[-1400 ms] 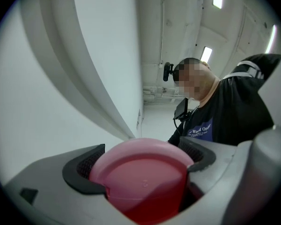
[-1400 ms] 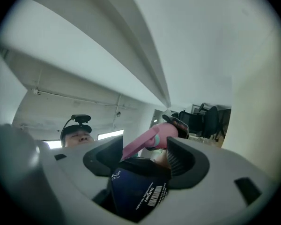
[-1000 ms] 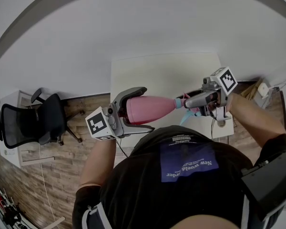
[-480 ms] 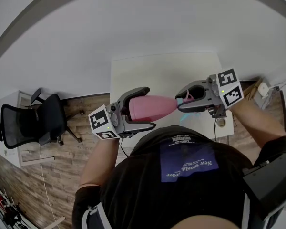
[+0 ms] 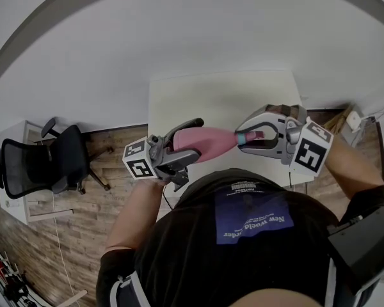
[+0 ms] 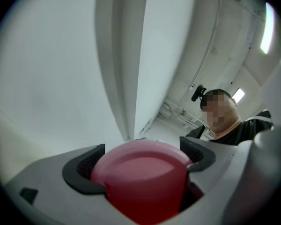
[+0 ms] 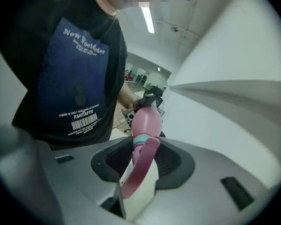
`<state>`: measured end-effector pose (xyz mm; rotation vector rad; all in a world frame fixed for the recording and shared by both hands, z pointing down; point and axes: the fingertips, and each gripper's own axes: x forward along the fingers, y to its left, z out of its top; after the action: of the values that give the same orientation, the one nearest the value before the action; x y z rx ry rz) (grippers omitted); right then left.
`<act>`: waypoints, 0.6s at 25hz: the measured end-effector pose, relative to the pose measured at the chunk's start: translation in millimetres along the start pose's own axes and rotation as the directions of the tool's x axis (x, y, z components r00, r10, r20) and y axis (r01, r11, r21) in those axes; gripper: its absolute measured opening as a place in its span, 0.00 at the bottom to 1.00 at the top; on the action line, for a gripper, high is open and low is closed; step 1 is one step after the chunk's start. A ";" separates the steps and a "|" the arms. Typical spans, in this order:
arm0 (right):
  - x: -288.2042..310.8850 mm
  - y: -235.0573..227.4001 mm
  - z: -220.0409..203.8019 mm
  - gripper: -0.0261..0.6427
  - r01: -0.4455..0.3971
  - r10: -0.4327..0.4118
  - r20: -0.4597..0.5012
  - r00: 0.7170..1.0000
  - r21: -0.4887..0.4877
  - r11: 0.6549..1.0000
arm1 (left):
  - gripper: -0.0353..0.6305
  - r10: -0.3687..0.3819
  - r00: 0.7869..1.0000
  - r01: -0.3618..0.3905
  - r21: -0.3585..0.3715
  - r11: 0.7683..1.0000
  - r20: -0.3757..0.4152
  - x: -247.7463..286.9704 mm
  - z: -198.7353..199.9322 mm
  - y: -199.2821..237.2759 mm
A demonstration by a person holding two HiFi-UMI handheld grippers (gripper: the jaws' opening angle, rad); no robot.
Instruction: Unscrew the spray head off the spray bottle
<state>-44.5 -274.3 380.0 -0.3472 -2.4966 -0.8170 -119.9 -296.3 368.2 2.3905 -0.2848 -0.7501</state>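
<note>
Fingers (image 6: 84, 165) of left gripper (image 6: 140, 158) round bottle (image 5: 208, 141), right gripper (image 7: 143, 165) round spray head (image 5: 252, 134)

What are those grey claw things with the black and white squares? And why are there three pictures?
Those are not robot arms. A person holds a tool with two pinching jaws in each hand, and the cubes with squares are part of the tools. One picture comes from a camera on the person's head, looking down. The other two come from small cameras riding on each tool, looking along its jaws. The left gripper clamps the fat end of a pink bottle. The right gripper has just closed its jaws on the spray head at the bottle's thin end. The bottle is held up in front of the person's chest, by a white table. A black chair stands off to the side.
</note>
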 end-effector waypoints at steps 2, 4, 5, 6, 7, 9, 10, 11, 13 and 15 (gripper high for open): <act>-0.9 -1.0 -0.3 0.23 0.023 -0.025 -0.026 0.999 -0.077 0.997 | 0.82 0.000 1.000 0.000 -0.024 1.000 0.008 0.4 0.2 1.5; -1.1 -1.1 -0.8 0.23 0.036 -0.041 -0.039 0.998 -0.121 0.992 | 0.82 -0.002 1.000 0.002 -0.038 0.999 0.012 0.3 0.0 2.5; -1.1 -1.0 -1.2 0.23 0.041 -0.048 -0.046 0.998 -0.144 0.989 | 0.82 -0.002 1.000 0.003 -0.046 0.999 0.012 0.2 -0.1 3.2; -1.0 -0.9 -1.7 0.23 0.046 -0.056 -0.056 0.997 -0.173 0.984 | 0.82 -0.002 1.000 0.003 -0.055 0.998 0.014 0.3 -0.1 4.0; -0.9 -0.9 -1.9 0.23 0.051 -0.066 -0.068 0.995 -0.206 0.977 | 0.82 -0.001 1.000 0.003 -0.068 0.998 0.016 0.3 0.2 4.8; -0.4 -0.7 -2.2 0.23 0.065 -0.092 -0.088 0.992 -0.273 0.960 | 0.82 0.000 1.000 0.002 -0.094 0.996 0.028 -0.7 0.6 6.2; -0.1 -0.5 -2.4 0.23 0.077 -0.108 -0.089 0.990 -0.296 0.952 | 0.82 0.000 0.999 0.004 -0.105 0.994 0.038 -1.7 0.1 6.7; -0.1 -0.9 -2.6 0.23 0.093 -0.124 -0.085 0.989 -0.305 0.948 | 0.82 -0.002 0.999 0.007 -0.113 0.994 0.049 -2.8 -0.5 7.1; -1.4 -4.0 -2.0 0.23 0.125 -0.151 -0.067 0.986 -0.290 0.949 | 0.82 -0.008 0.997 0.016 -0.119 0.993 0.073 -3.8 0.0 6.6; -2.9 -6.5 0.1 0.23 0.142 -0.162 -0.056 0.985 -0.271 0.952 | 0.82 -0.016 0.996 0.026 -0.114 0.993 0.087 -3.7 1.8 4.2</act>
<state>-44.5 -279.6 375.3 -0.2090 -2.3659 -1.2109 -124.0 -299.1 371.3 2.2592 -0.2456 -0.8573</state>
